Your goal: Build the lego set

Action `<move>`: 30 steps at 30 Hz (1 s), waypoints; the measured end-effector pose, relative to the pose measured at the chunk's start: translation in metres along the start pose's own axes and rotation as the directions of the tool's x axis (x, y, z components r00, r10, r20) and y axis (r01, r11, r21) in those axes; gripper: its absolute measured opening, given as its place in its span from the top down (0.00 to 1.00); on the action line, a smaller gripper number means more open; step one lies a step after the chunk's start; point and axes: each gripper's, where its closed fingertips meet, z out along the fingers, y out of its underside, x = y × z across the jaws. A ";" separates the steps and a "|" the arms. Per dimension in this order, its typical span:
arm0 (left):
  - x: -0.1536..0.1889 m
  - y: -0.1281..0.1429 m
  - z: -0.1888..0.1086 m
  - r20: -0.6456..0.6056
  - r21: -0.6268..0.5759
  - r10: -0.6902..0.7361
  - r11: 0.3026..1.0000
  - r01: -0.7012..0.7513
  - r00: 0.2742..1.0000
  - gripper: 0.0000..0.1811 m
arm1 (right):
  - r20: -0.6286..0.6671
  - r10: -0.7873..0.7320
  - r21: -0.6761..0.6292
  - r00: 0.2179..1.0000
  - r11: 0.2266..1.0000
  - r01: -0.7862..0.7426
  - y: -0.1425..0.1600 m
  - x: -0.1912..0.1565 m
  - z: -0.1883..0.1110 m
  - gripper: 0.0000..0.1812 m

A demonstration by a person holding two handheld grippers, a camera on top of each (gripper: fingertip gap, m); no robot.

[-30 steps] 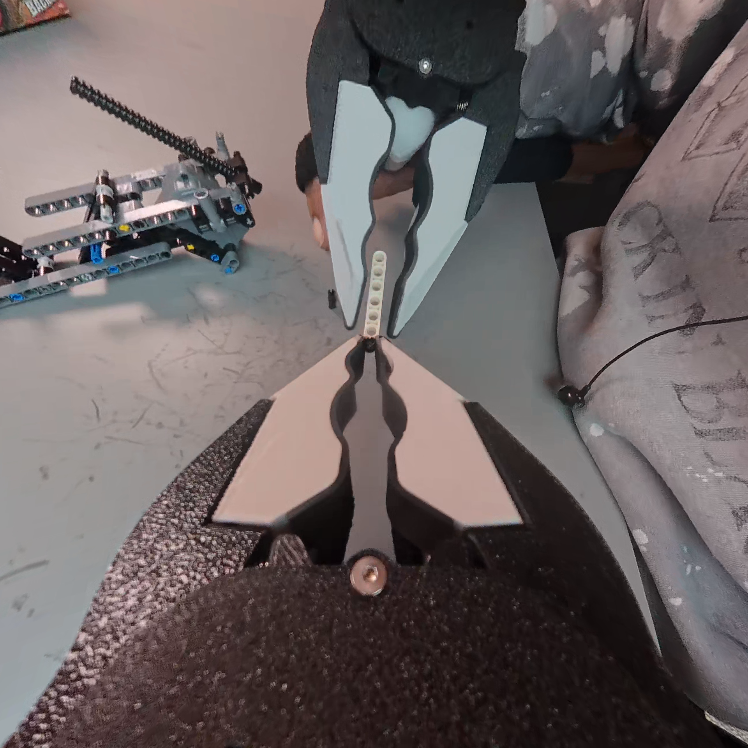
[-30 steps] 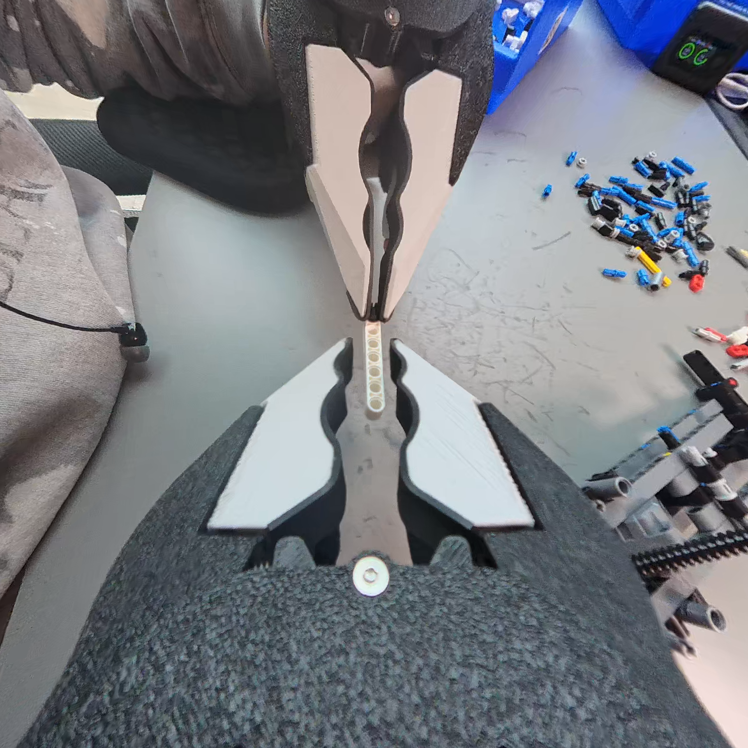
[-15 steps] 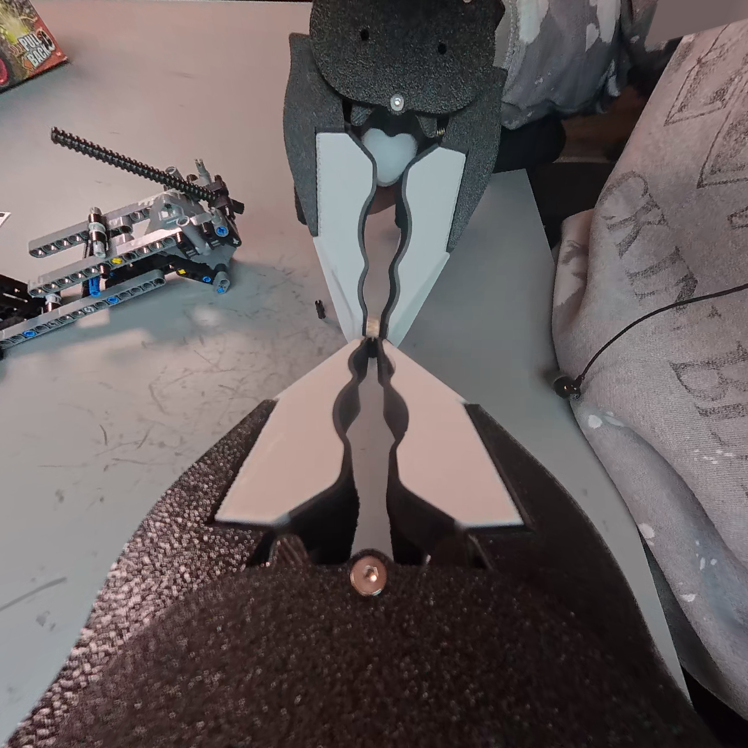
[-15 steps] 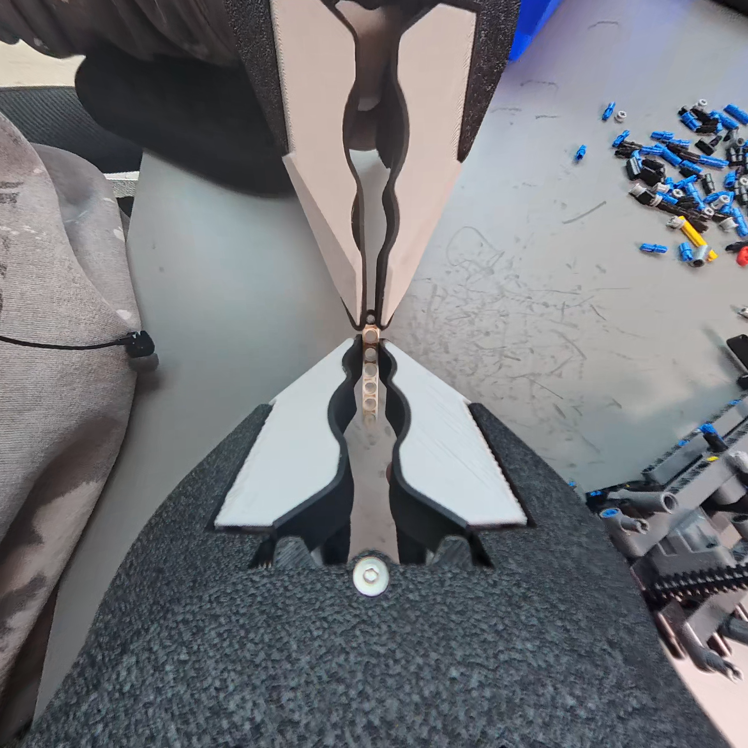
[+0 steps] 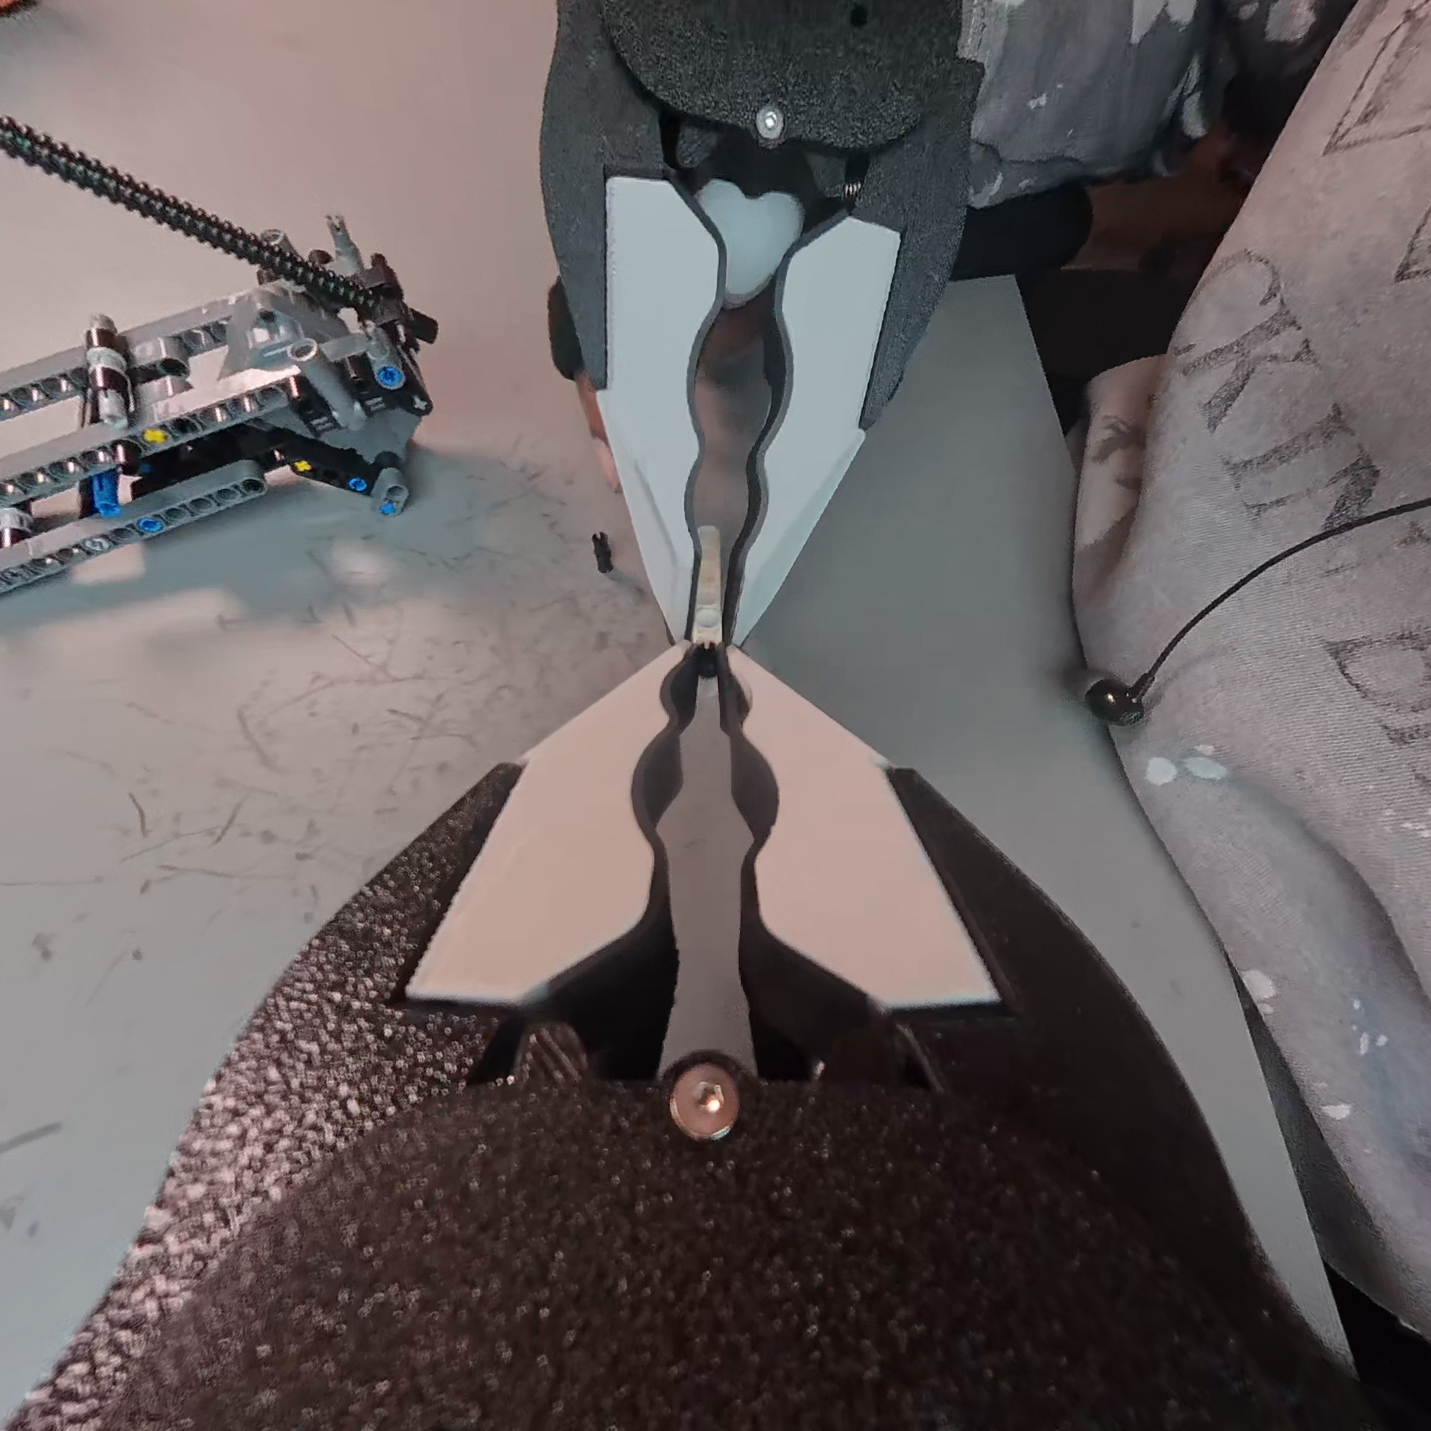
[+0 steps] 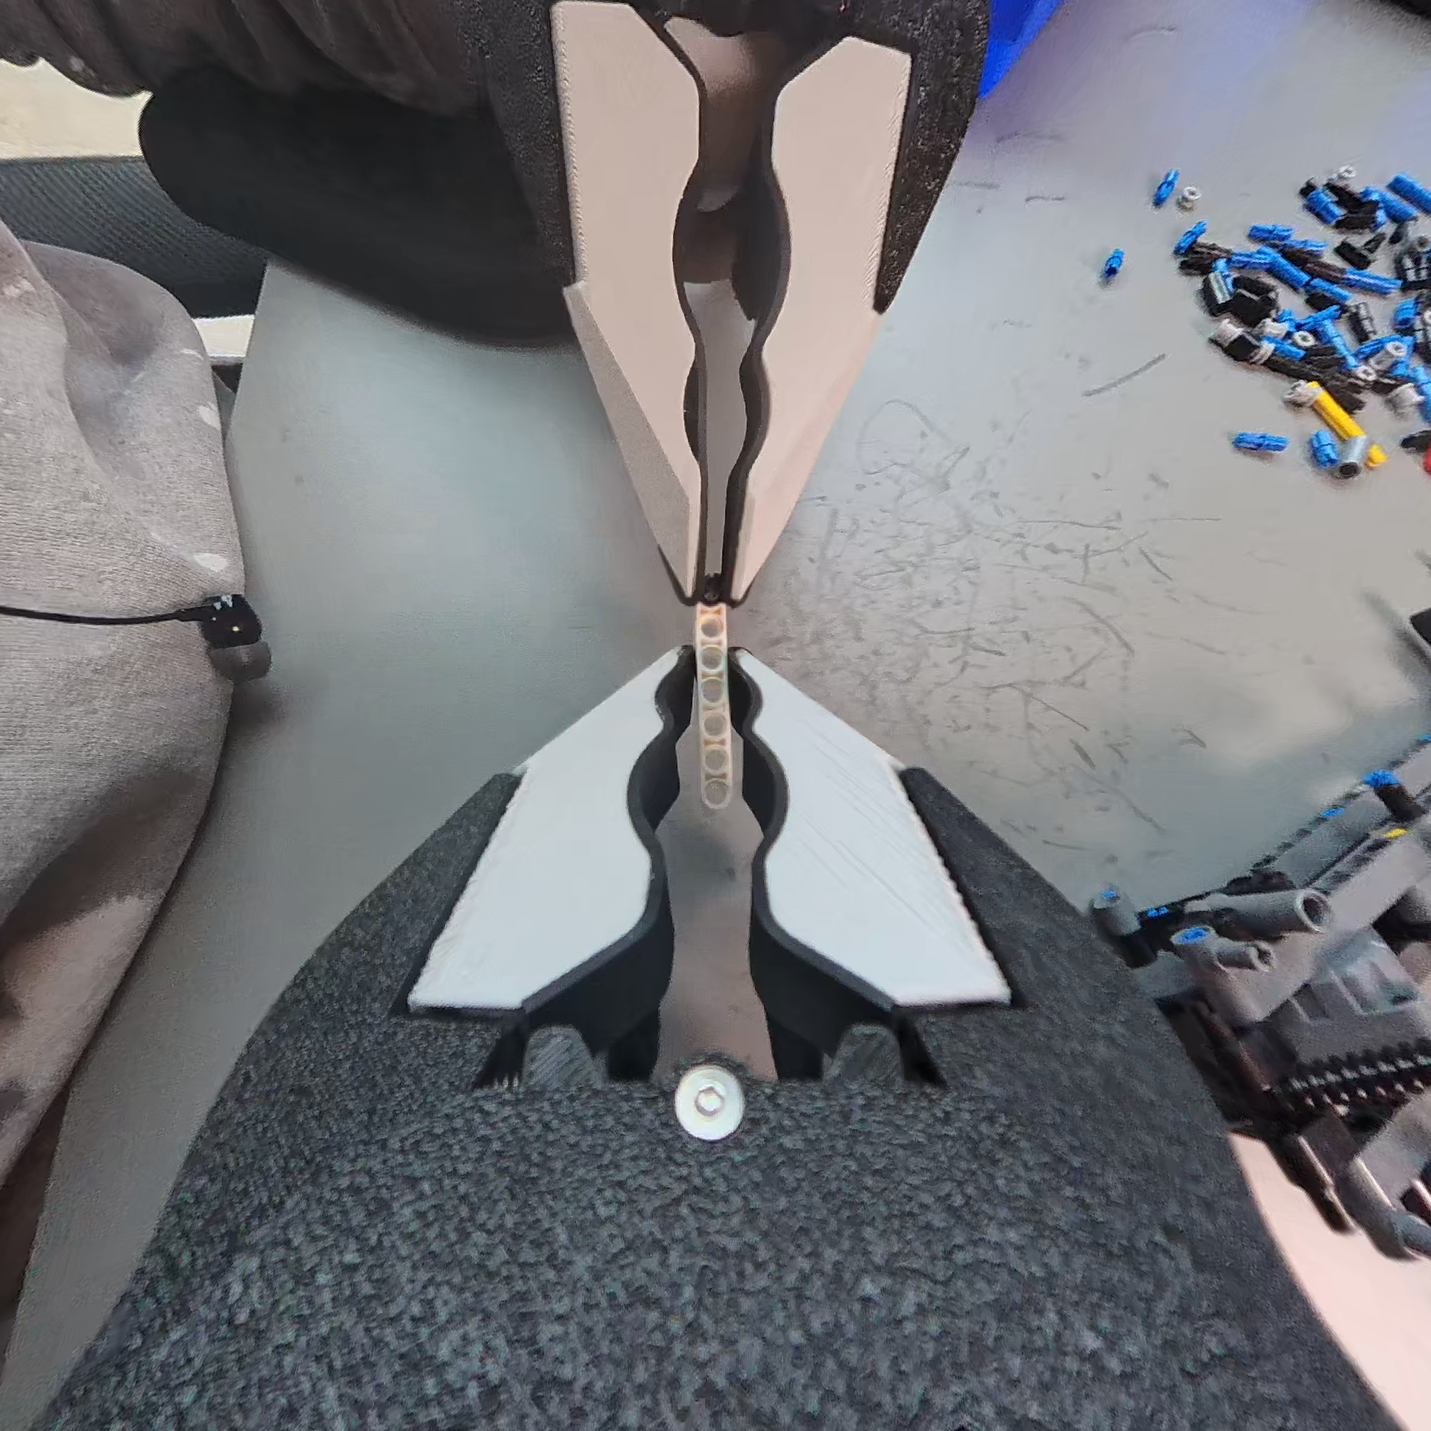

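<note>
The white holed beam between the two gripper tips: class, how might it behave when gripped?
The beam looks stiff, staying straight. Thin and full of holes, so probably light. Its smooth, narrow sides may pivot in the right hand-held gripper.

Scuffed, scratched matt grey tabletop [image 5: 232,774]; smooth white holed plastic beam [image 6: 713,720]; grainy black gripper housing [image 6: 697,1278] at 6 o'clock with shiny metal screw [image 6: 708,1103].

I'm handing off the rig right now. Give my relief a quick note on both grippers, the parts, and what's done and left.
Right gripper: shut on the white beam.
Left gripper: shut on a black pin, tip to tip with the beam's end hole.
Chassis sits on the table, untouched; loose parts lie beyond.
Done: pin aligned. Whether it is seated cannot be told.
Left: push pin home, fit beam to chassis.
</note>
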 end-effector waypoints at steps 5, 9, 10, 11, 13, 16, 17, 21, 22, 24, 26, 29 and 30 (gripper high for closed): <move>-0.010 -0.018 -0.010 0.056 0.127 -0.023 0.992 0.016 0.998 0.97 | -0.044 -0.027 0.155 0.999 0.987 0.034 -0.021 0.014 -0.021 0.96; -0.029 -0.070 -0.053 0.021 0.502 -0.198 0.850 0.161 0.980 0.97 | -0.010 0.189 0.610 0.982 0.779 -0.144 -0.083 0.043 -0.087 0.89; -0.031 -0.080 -0.062 -0.022 0.576 -0.237 0.791 0.206 0.971 0.97 | 0.007 0.236 0.639 0.972 0.746 -0.186 -0.086 0.050 -0.092 0.85; -0.033 -0.089 -0.068 -0.059 0.633 -0.263 0.736 0.240 0.963 0.97 | 0.021 0.274 0.665 0.962 0.714 -0.218 -0.088 0.054 -0.093 0.84; -0.033 -0.102 -0.075 -0.130 0.707 -0.286 0.645 0.291 0.949 0.97 | 0.074 0.314 0.700 0.947 0.660 -0.273 -0.093 0.054 -0.090 0.82; -0.034 -0.111 -0.080 -0.208 0.743 -0.299 0.571 0.349 0.931 0.97 | 0.100 0.312 0.726 0.945 0.627 -0.283 -0.104 0.050 -0.089 0.83; -0.034 -0.113 -0.079 -0.225 0.746 -0.303 0.557 0.364 0.926 0.97 | 0.100 0.316 0.726 0.943 0.626 -0.286 -0.106 0.050 -0.088 0.85; -0.032 -0.113 -0.073 -0.241 0.727 -0.302 0.573 0.378 0.922 0.97 | 0.133 0.315 0.736 0.940 0.603 -0.307 -0.113 0.050 -0.087 0.95; -0.033 -0.113 -0.073 -0.249 0.725 -0.307 0.570 0.387 0.918 0.97 | 0.123 0.310 0.729 0.943 0.616 -0.298 -0.112 0.050 -0.086 0.96; -0.033 -0.111 -0.072 -0.251 0.720 -0.319 0.569 0.396 0.914 0.98 | 0.107 0.293 0.705 0.950 0.652 -0.280 -0.109 0.049 -0.085 0.96; -0.030 -0.111 -0.070 -0.273 0.715 -0.319 0.564 0.413 0.908 0.98 | 0.122 0.275 0.680 0.954 0.677 -0.282 -0.105 0.046 -0.085 0.97; -0.029 -0.117 -0.087 -0.249 0.773 -0.276 0.521 0.362 0.929 0.98 | 0.094 0.250 0.586 0.964 0.769 -0.257 -0.080 0.043 -0.075 0.96; -0.040 -0.123 -0.119 -0.279 0.834 -0.280 0.403 0.377 0.918 1.00 | 0.021 0.252 0.531 0.968 0.817 -0.224 -0.061 0.047 -0.066 0.96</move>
